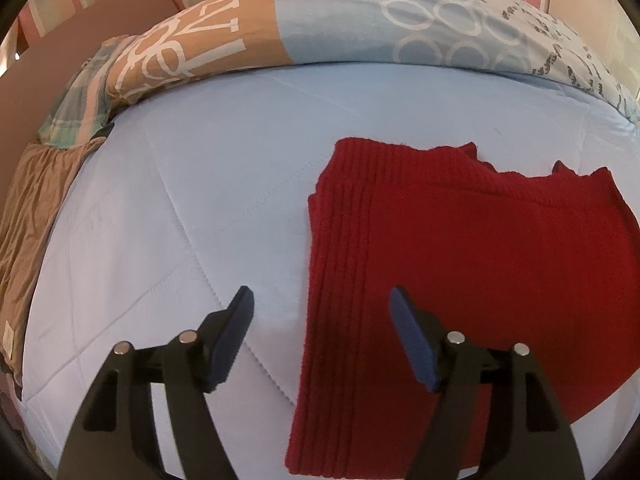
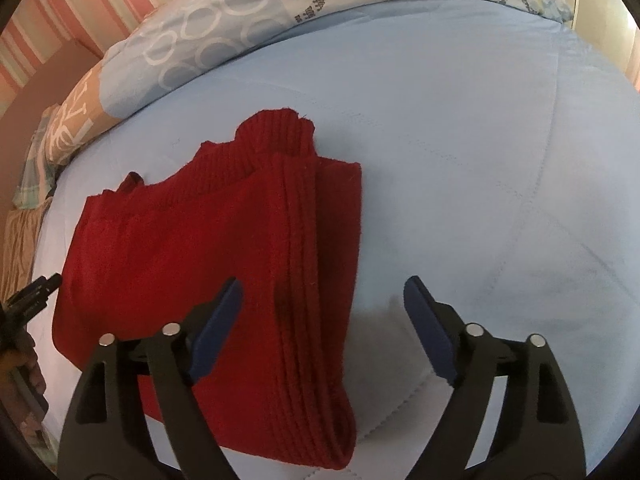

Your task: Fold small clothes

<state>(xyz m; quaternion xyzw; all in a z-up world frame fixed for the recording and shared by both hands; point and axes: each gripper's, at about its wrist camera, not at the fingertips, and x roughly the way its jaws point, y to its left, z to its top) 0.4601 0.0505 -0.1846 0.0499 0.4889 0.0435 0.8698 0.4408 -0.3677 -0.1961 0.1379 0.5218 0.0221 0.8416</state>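
Observation:
A folded red knit garment (image 1: 460,264) lies flat on the light blue quilted bed (image 1: 192,208). In the left wrist view my left gripper (image 1: 320,296) stands open above the garment's ribbed left edge, one finger over the bedding and the other over the red knit, gripping nothing. In the right wrist view the same red garment (image 2: 192,248) lies left of centre, with a ribbed cuff sticking out at its far end. My right gripper (image 2: 320,286) is open and straddles the ribbed right edge without pinching it. The left gripper's tip (image 2: 38,288) peeks in at the left border.
A patterned duvet (image 1: 360,28) in tan, blue and grey is bunched along the far side of the bed. A plaid cloth (image 1: 76,112) and a brown satin cloth (image 1: 32,208) lie at the bed's left edge. A pink striped wall (image 2: 60,8) stands behind.

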